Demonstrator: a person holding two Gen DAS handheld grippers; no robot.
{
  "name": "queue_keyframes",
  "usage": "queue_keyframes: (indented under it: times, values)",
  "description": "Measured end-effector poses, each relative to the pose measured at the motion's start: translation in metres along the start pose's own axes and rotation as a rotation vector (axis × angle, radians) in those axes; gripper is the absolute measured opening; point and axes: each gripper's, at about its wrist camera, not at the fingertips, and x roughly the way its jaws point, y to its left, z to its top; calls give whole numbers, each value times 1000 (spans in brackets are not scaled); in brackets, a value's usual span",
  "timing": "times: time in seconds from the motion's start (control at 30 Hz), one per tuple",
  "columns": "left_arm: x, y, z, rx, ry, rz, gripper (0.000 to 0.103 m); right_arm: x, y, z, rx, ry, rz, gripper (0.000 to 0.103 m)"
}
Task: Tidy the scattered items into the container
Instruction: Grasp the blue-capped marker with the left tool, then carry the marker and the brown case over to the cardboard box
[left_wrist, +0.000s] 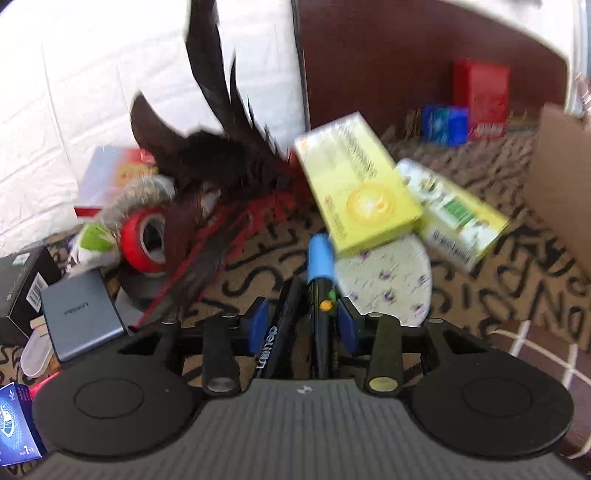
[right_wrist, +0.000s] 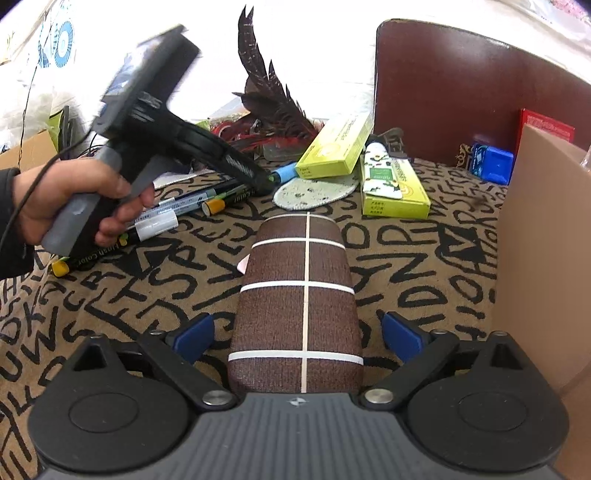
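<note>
Markers: two clamped in left claw, blurred, over counter; could slip.
Right claw: spread apart around brown case, not gripping.
Box: right, away from markers.

looks to me like a lived-in home room: a tan cloth printed with black letters covers the table, a brown chair back stands at the upper right, white quilted bedding fills the upper left, and medicine boxes lie among household clutter.
</note>
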Motion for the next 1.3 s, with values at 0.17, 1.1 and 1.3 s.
queue_keyframes:
  times: [0.17, 1.1, 1.3]
  values:
    - [-6, -13, -8, 129, 0, -17, 49, 2, -1, 0, 7, 5, 5, 99]
    - [-15, -10, -19, 4, 52, -31, 18, 21, 6, 16, -115, 4, -52, 103]
    - [-30, -2, -22, -82, 16, -97, 18, 18, 11, 17, -160, -15, -30, 59]
